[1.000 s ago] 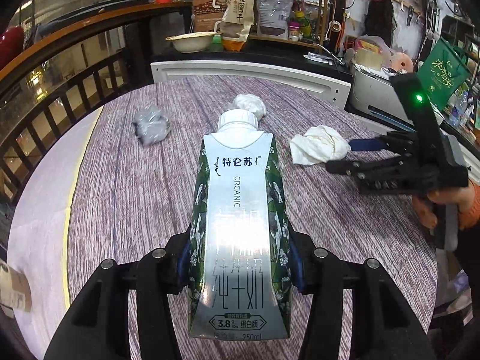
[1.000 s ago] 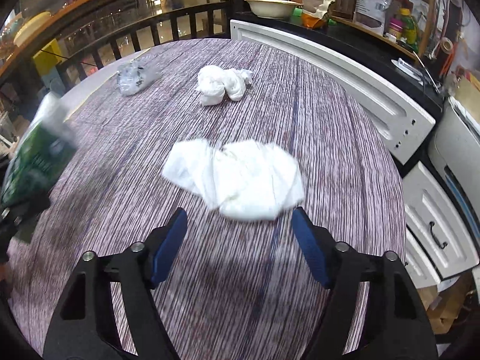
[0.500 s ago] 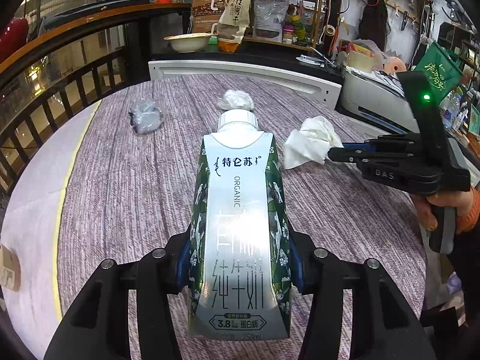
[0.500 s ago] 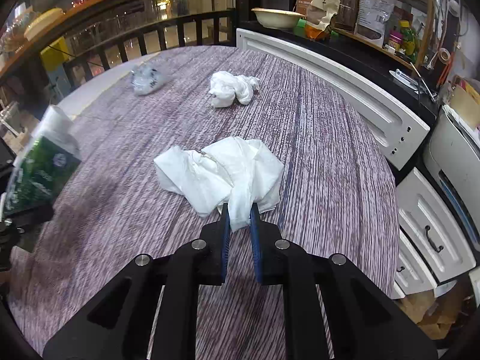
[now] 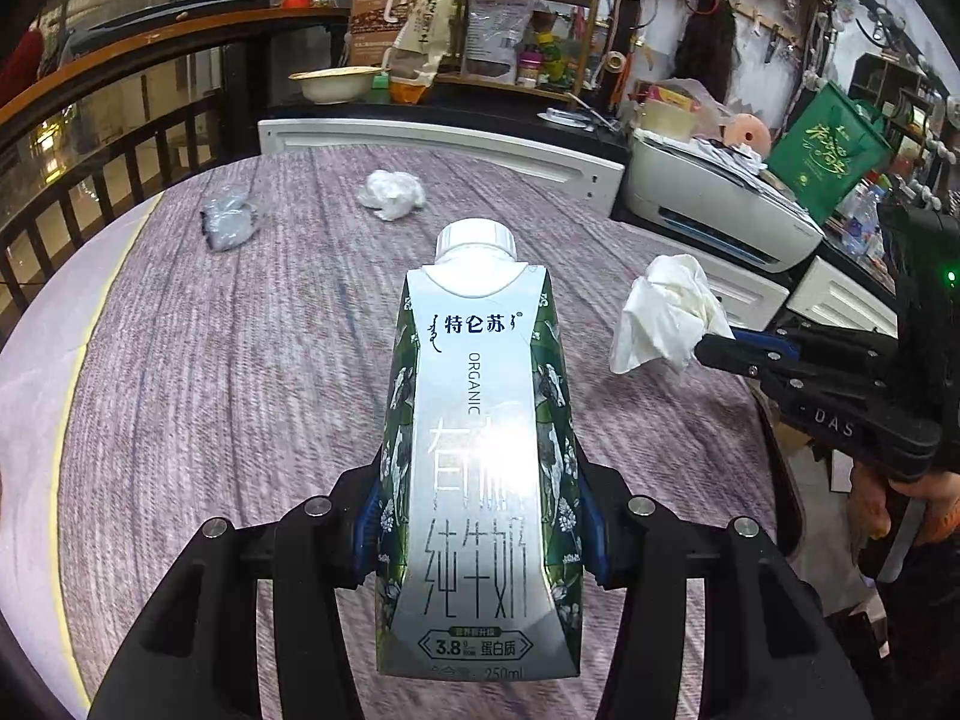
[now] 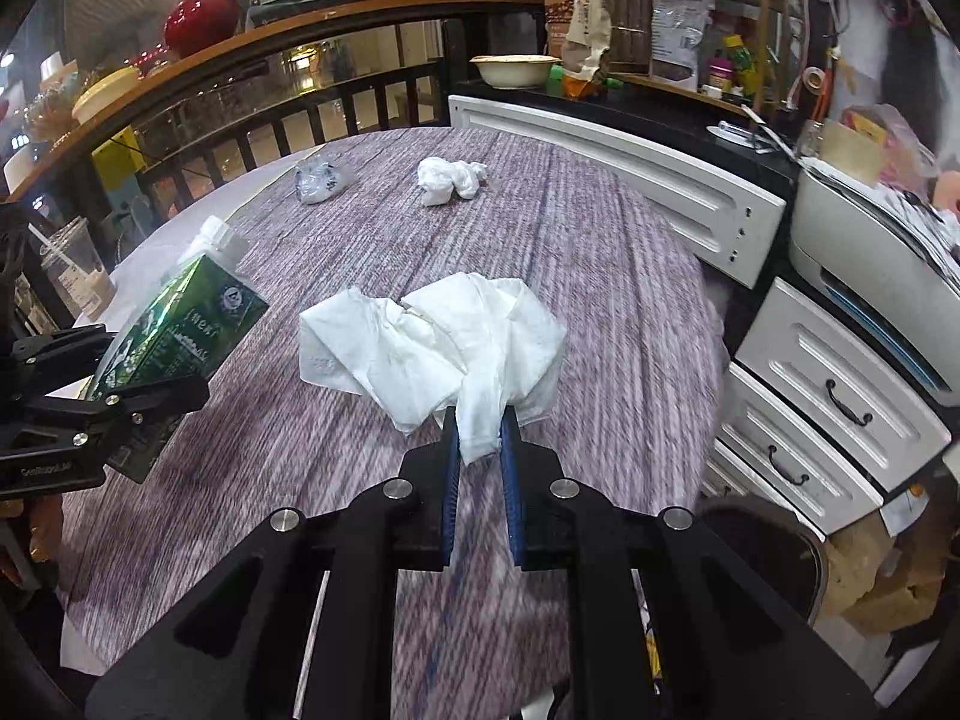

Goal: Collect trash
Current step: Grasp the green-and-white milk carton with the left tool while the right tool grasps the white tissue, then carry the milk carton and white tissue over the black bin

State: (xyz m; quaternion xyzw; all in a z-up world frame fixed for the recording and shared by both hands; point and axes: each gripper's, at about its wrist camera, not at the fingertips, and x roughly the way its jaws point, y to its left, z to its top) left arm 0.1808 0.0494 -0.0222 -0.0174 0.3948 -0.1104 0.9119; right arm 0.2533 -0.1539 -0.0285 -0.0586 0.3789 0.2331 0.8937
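Observation:
My left gripper is shut on a green and silver milk carton with a white cap, held above the round purple table. The carton also shows in the right wrist view. My right gripper is shut on a crumpled white tissue, lifted off the table; the tissue also shows in the left wrist view. A second white tissue wad and a crumpled clear plastic wrapper lie at the table's far side.
A white cabinet and a printer border the table's far and right sides. White drawers stand to the right. A dark round bin sits low at the right. A dark railing runs behind.
My right gripper closed on the white tissue and lifted it off the table. My left gripper raised the milk carton and pulled back a little.

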